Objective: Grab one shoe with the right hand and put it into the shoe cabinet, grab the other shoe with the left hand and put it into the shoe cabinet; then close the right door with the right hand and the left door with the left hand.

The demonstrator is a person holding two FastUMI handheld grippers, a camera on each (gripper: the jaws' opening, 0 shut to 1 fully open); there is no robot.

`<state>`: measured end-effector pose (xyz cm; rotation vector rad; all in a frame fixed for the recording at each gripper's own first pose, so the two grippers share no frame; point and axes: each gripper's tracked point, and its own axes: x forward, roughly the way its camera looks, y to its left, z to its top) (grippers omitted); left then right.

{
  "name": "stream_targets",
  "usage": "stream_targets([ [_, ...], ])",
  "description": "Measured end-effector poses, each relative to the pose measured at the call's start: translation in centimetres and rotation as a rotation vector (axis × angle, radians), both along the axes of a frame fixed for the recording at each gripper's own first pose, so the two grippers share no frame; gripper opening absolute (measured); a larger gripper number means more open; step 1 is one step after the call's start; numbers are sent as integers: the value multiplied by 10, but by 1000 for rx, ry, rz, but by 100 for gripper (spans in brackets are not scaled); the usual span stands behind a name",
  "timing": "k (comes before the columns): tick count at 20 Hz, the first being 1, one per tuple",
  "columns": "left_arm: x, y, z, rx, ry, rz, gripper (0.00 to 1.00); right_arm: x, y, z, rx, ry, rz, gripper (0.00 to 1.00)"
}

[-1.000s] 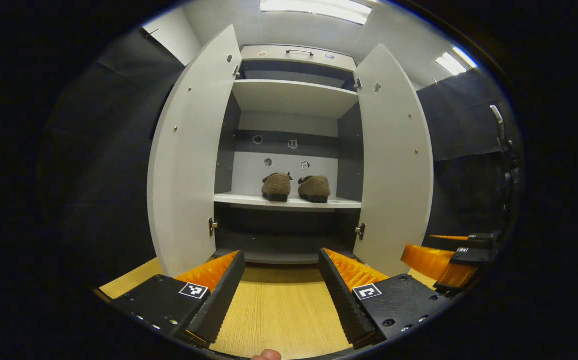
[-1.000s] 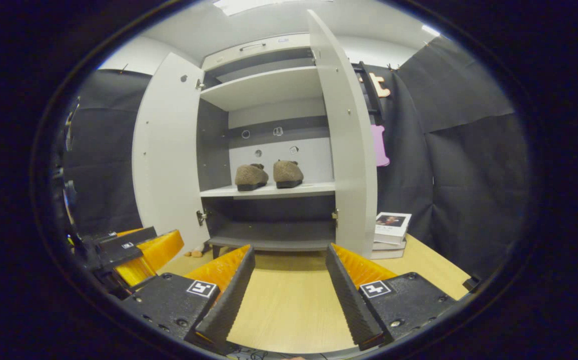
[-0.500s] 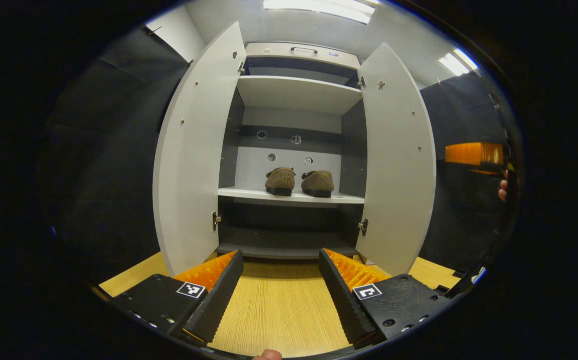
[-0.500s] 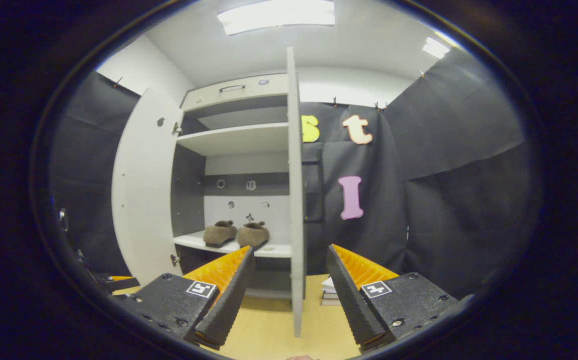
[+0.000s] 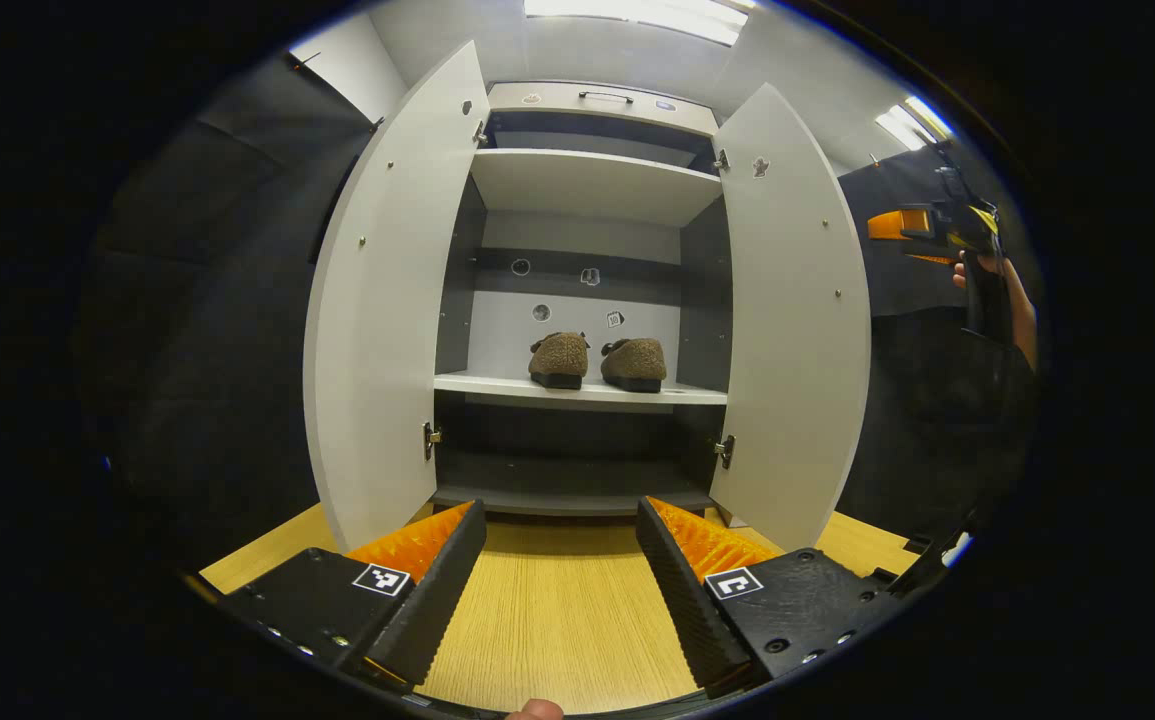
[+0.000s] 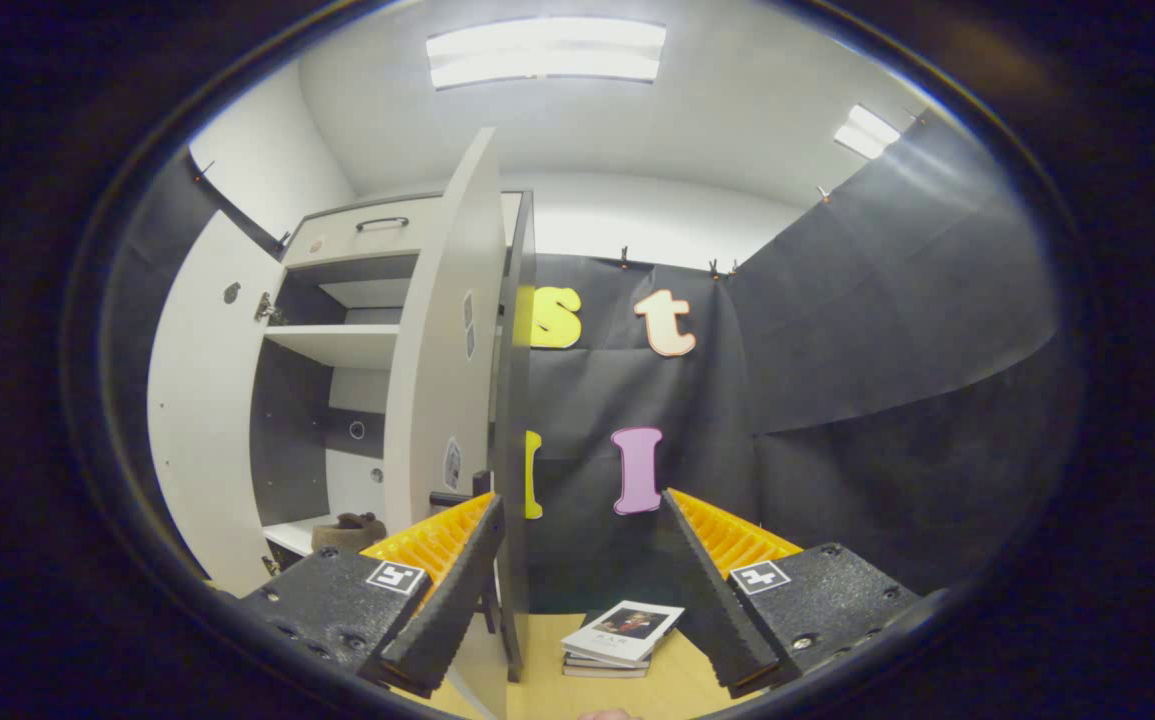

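1. The shoe cabinet (image 5: 592, 190) is seen head-on in the left gripper view, standing on the wooden tabletop (image 5: 557, 620) with both doors swung wide.
2. The left door (image 5: 382, 300) is seen hinged at the cabinet's left side, and the right door (image 5: 797, 320) at its right side; each is angled outward from the cabinet.
3. In the right gripper view the right door (image 6: 442, 380) is seen from outside, nearly edge-on, with the cabinet's interior visible past it on the left.
4. The wooden tabletop extends forward from the foot of the cabinet.
5. The left gripper (image 5: 559, 575) is held low in front of the cabinet, centred between the doors; its fingers are spread apart and nothing is held between them.
6. The right gripper (image 6: 582, 570) is held beside the cabinet's right door, outside it; its fingers are spread with nothing clamped. In the left gripper view it (image 5: 922, 225) is seen raised to the right of the cabinet, held by a hand (image 5: 997, 285).
7. A stack of books (image 6: 622, 640) lies on the tabletop to the right of the cabinet.
8. The left shoe (image 5: 558, 359) and the right shoe (image 5: 634, 363) sit side by side on the cabinet's middle shelf (image 5: 577, 392), close together, heels facing out.
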<state>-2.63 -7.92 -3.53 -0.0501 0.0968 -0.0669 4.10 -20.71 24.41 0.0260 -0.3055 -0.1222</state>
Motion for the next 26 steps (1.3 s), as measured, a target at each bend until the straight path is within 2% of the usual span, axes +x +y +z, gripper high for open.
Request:
stream_targets([
  [7, 3, -6, -3, 25, 6, -15, 91, 35, 2, -6, -8, 87, 36, 94],
  [10, 5, -8, -3, 22, 8, -22, 91, 35, 9, -4, -88, 91, 31, 87],
  [12, 6, -5, -2, 27, 5, -19, 91, 31, 23, -5, -103, 102, 45, 92],
  [16, 6, 1, -3, 26, 11, -11, 91, 33, 62, -9, -47, 105, 151, 92],
  [17, 4, 3, -3, 29, 11, -9, 91, 34, 71, -9, -48, 100, 168, 88],
  [18, 4, 7, -4, 33, 10, -2, 91, 35, 81, -8, -48, 94, 185, 92],
  [25, -3, 29, -2, 35, 13, 40, 91, 63, 136, -10, 15, 87, 295, 92],
  [26, -6, 32, -3, 39, 13, 45, 91, 68, 147, -11, 22, 91, 319, 87],
])
